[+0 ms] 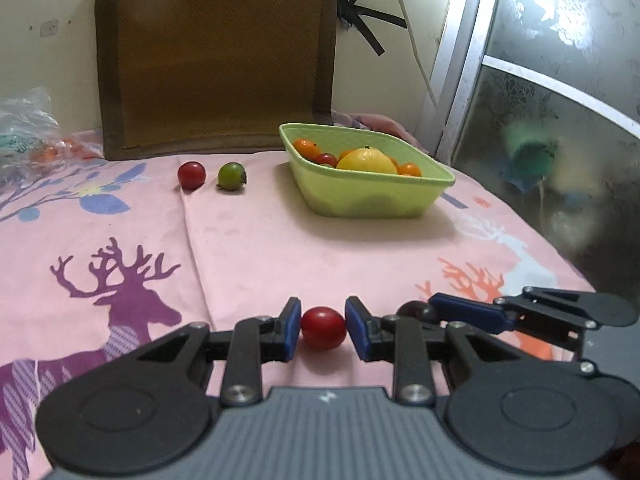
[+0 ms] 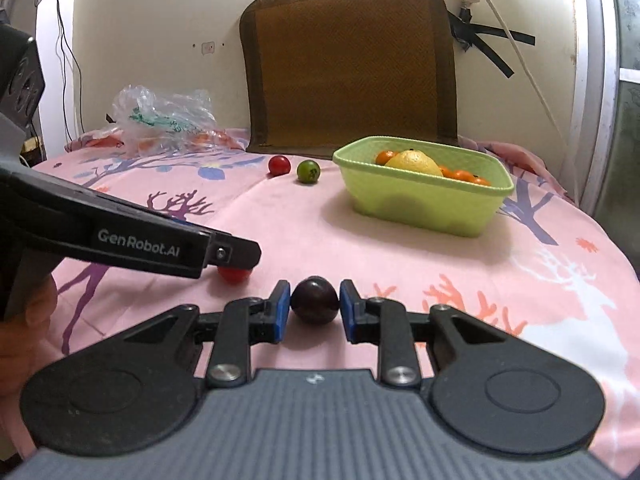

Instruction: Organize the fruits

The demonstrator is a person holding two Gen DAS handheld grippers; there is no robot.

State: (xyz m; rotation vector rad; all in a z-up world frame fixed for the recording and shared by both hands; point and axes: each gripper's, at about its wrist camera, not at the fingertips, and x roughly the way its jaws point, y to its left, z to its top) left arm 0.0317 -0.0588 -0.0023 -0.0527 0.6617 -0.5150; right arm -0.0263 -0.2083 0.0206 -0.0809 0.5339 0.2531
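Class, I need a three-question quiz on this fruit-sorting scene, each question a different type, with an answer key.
1. True or false: the green basket already holds fruit.
2. Multiple choice: the fruit between the right gripper fingers is A) red, B) dark purple, C) green.
3. How many loose fruits lie side by side on the cloth in front of the brown mat?

Key
1. True; oranges and a yellow fruit show inside.
2. B, the dark fruit; the left gripper brackets the red tomato.
3. Two: a red fruit and a green fruit.
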